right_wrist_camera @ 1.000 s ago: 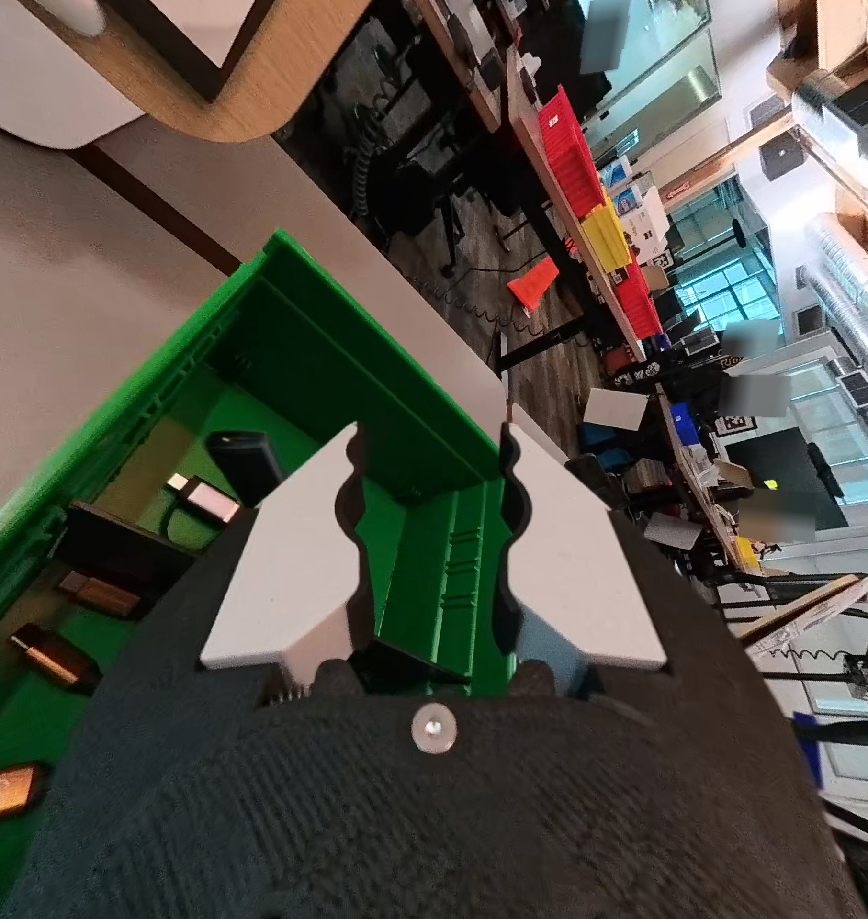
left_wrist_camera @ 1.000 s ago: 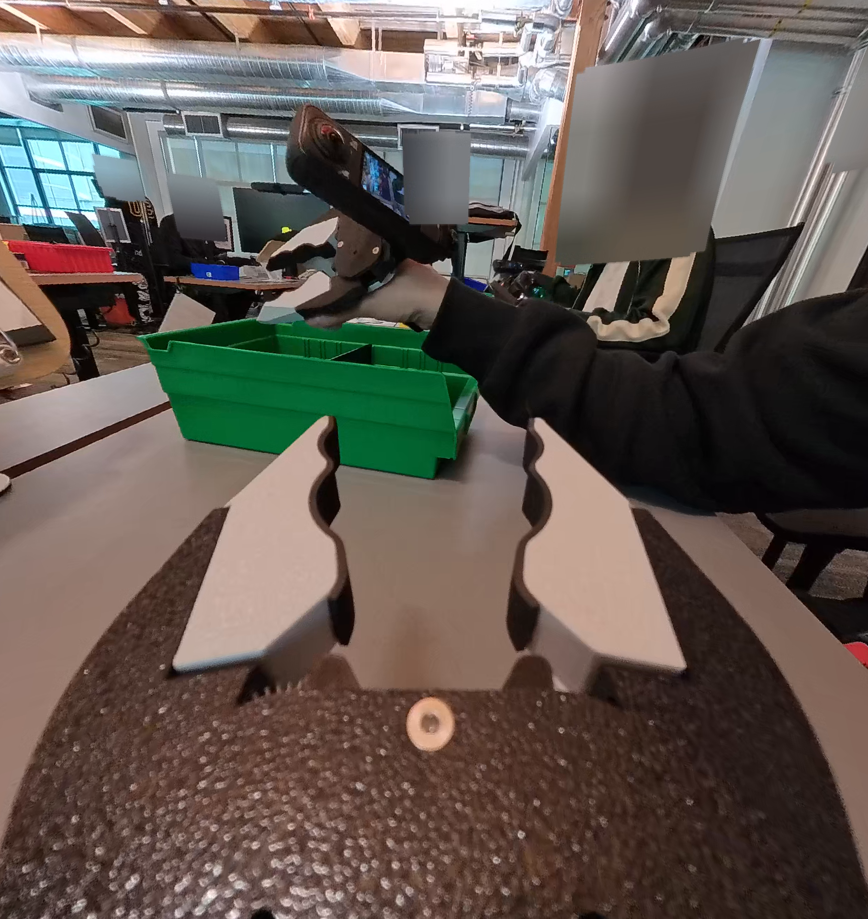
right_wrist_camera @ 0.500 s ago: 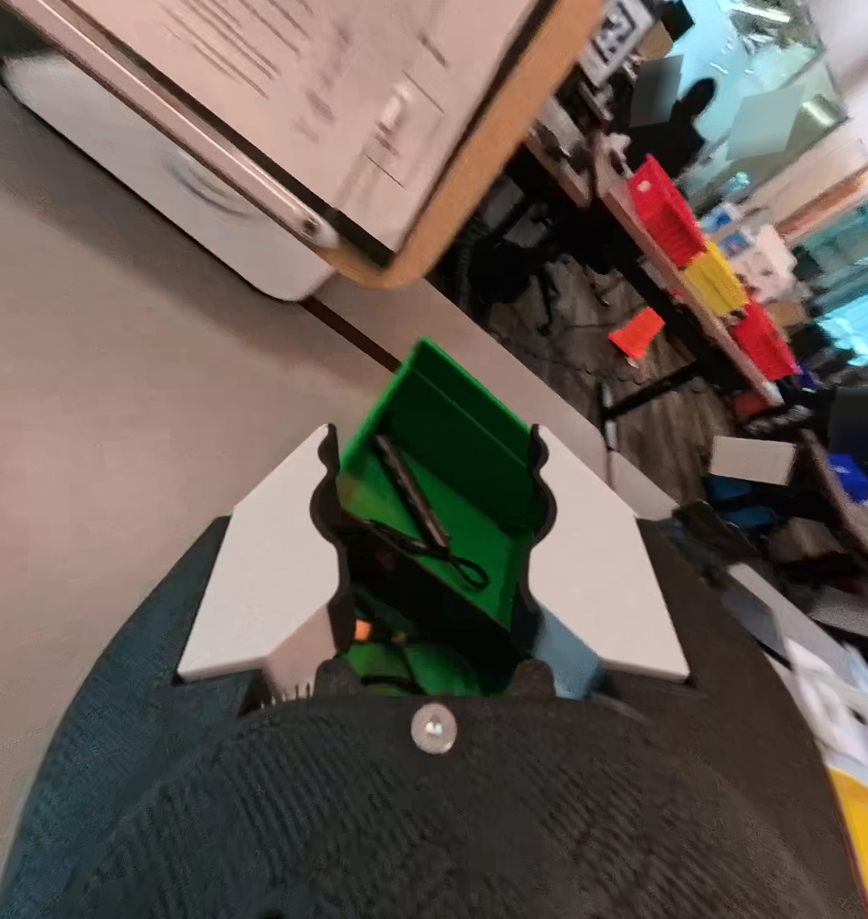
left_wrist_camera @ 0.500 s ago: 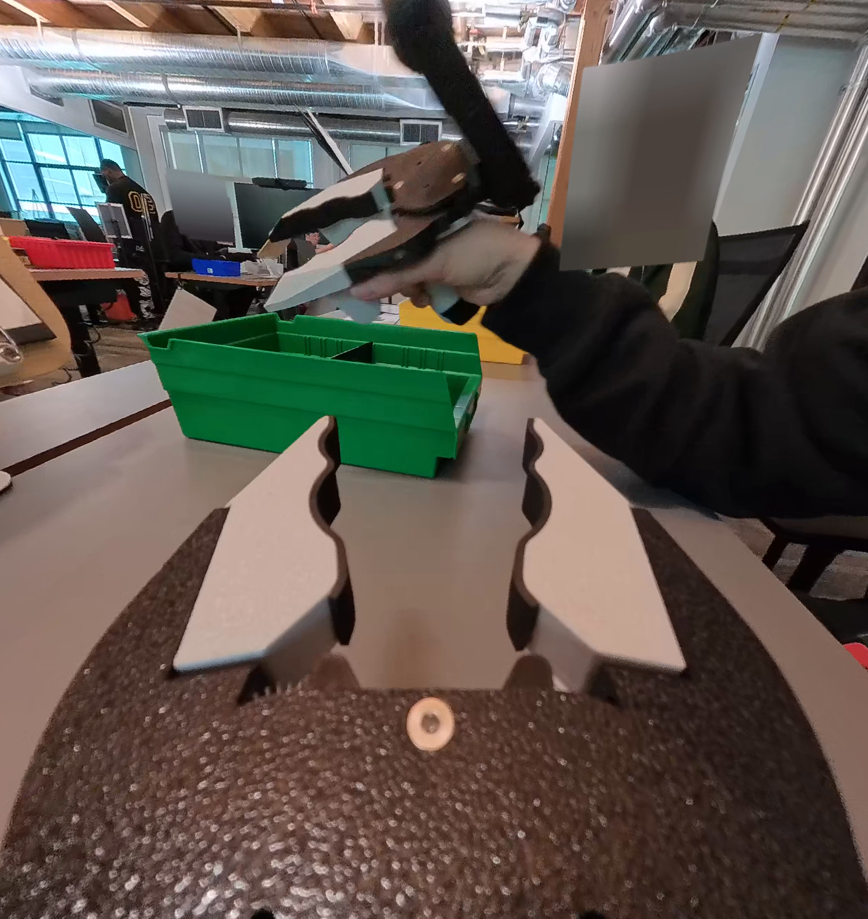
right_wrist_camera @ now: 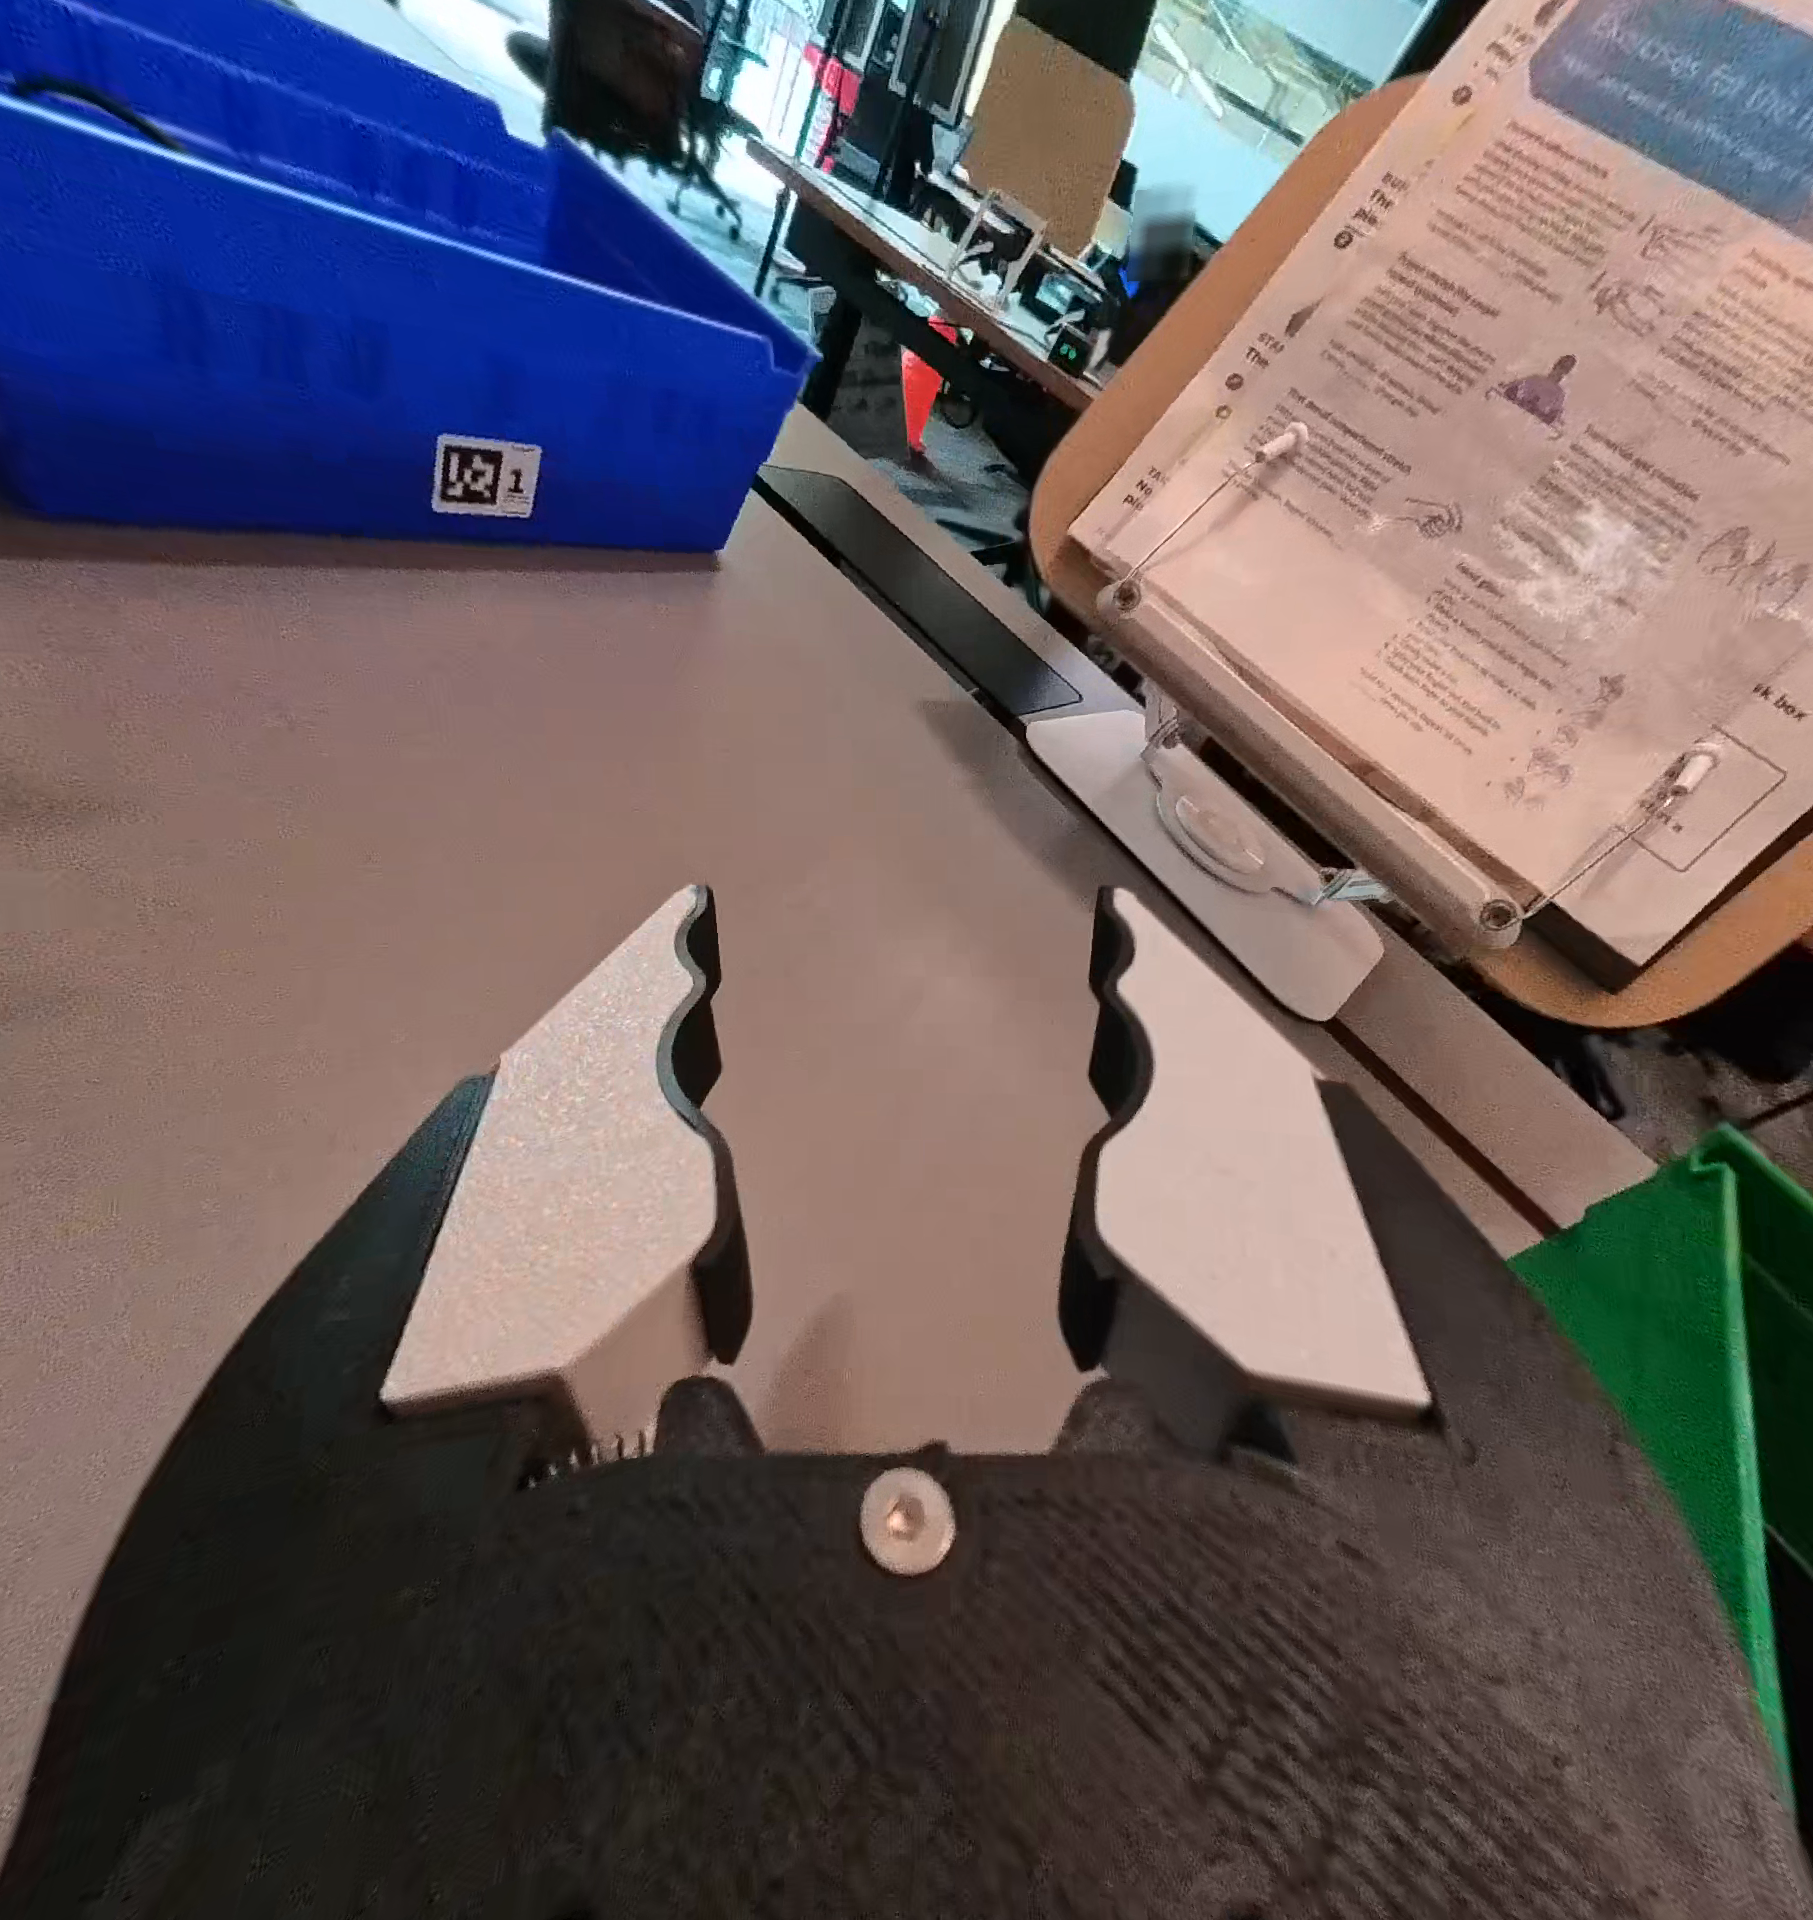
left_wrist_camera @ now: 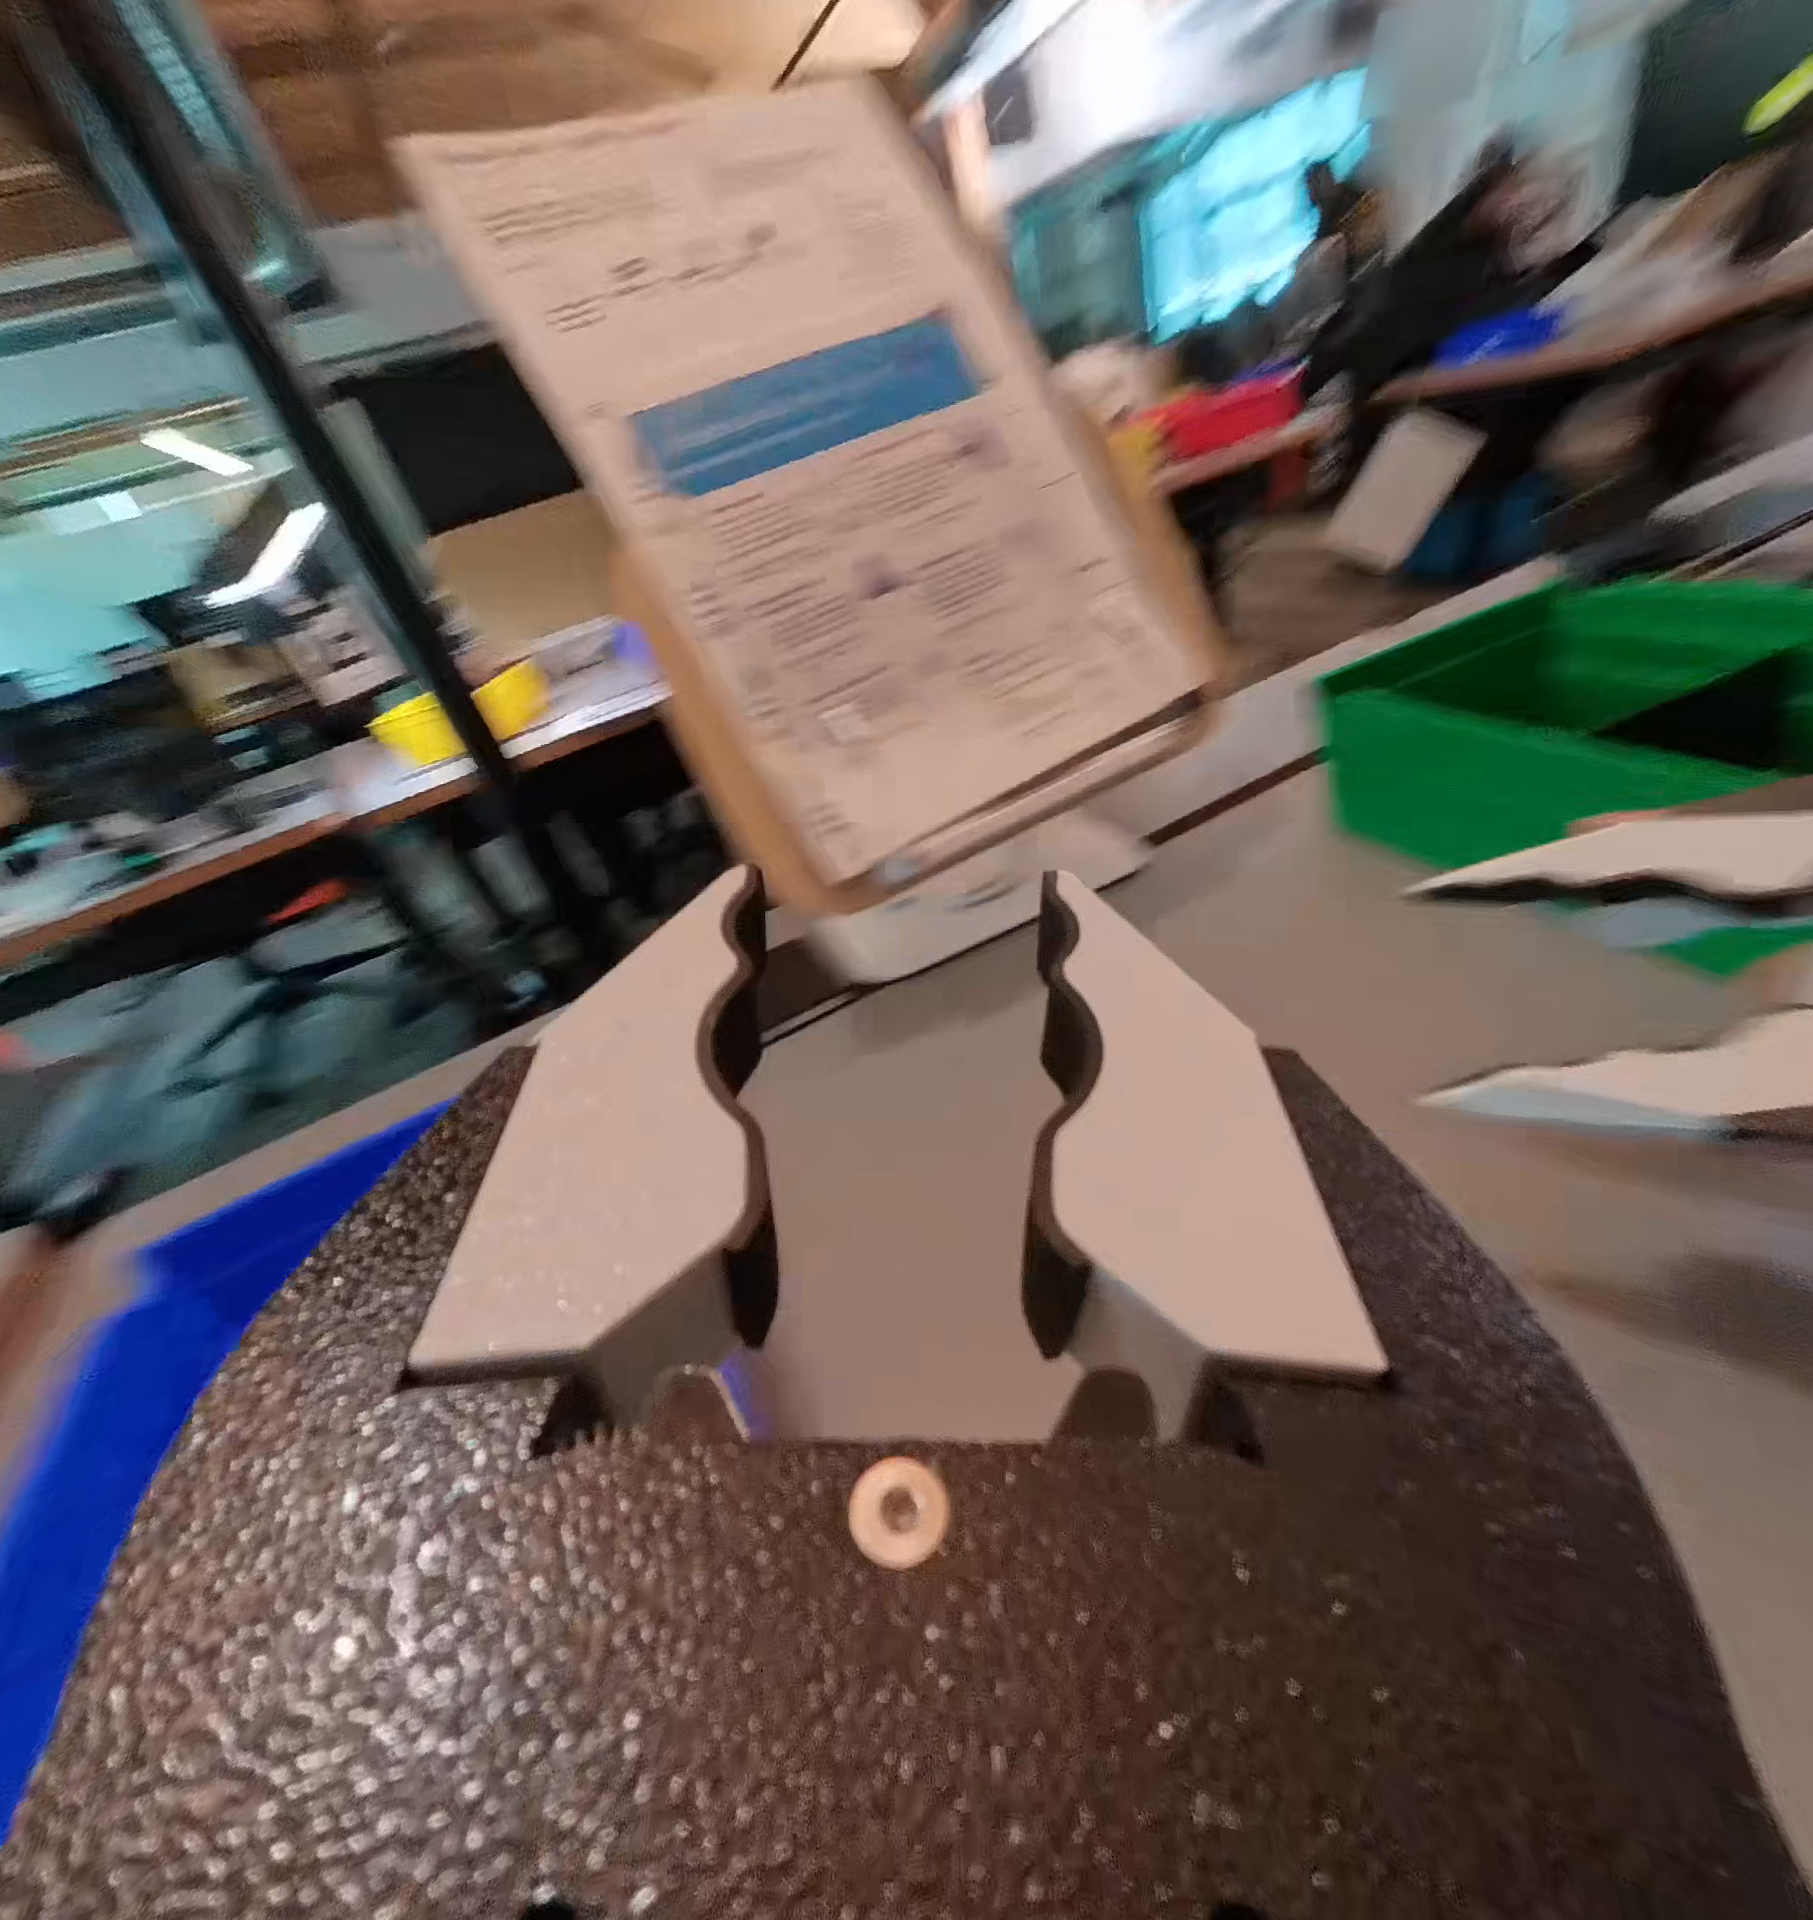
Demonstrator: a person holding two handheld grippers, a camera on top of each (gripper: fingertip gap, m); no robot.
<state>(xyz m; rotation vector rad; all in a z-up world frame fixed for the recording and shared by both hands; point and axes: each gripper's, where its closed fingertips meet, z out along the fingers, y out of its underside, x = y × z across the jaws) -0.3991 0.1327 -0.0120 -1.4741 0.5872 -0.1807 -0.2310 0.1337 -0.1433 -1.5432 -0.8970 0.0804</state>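
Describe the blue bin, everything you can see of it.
The blue bin is a long, shallow open tray of what looks like glossy moulded plastic, with a flared rim and a lengthwise divider inside. A small white sticker with a black square code sits on its near wall. It rests flat on the grey table, far left in the right wrist view. Something thin and dark arches above its far rim. No gripper touches it.

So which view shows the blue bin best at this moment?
The right wrist view: the blue bin is sharp there, with its side wall, rim and a square marker sticker visible on the table. The left wrist view shows only a motion-blurred blue patch beside the left tool.
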